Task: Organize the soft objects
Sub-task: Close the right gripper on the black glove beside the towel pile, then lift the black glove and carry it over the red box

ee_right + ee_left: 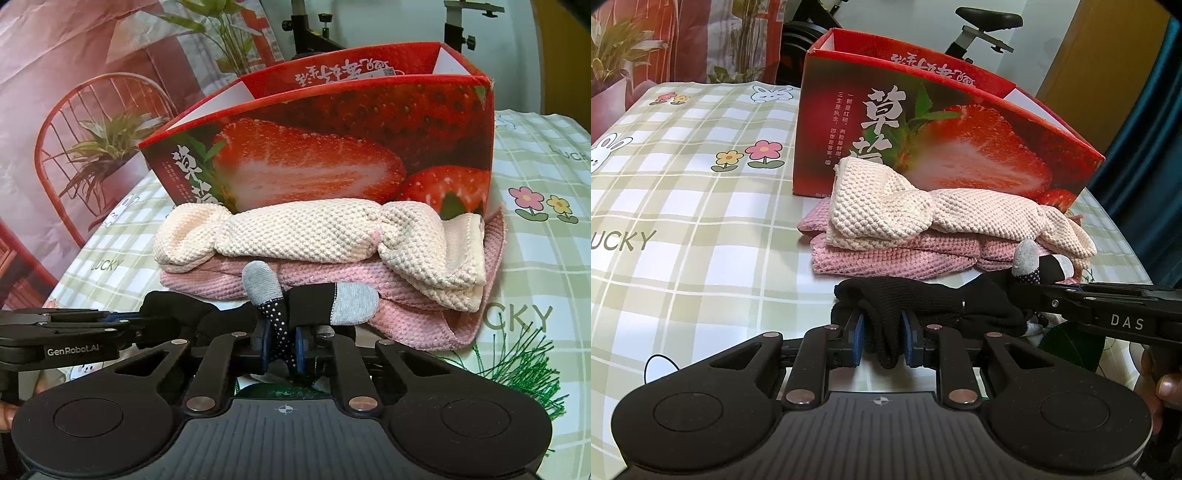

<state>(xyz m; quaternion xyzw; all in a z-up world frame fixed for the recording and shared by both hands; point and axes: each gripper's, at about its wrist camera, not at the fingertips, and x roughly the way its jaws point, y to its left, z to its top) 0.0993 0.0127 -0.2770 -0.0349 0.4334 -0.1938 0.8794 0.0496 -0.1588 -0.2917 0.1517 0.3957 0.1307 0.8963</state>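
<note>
A black knit glove (923,299) with grey fingertips (354,302) is stretched between both grippers just above the table. My left gripper (882,338) is shut on its cuff end. My right gripper (282,341) is shut on its dotted finger end; it also shows in the left wrist view (1034,280), coming in from the right. Behind the glove a cream knit cloth (886,214) lies folded on a pink knit cloth (886,258), also seen in the right wrist view as cream (314,232) over pink (406,317).
An open red strawberry box (960,140) stands right behind the cloths, also in the right wrist view (332,155). The table has a green checked cloth (694,192). An exercise bike (982,29) and a printed curtain (74,92) stand beyond.
</note>
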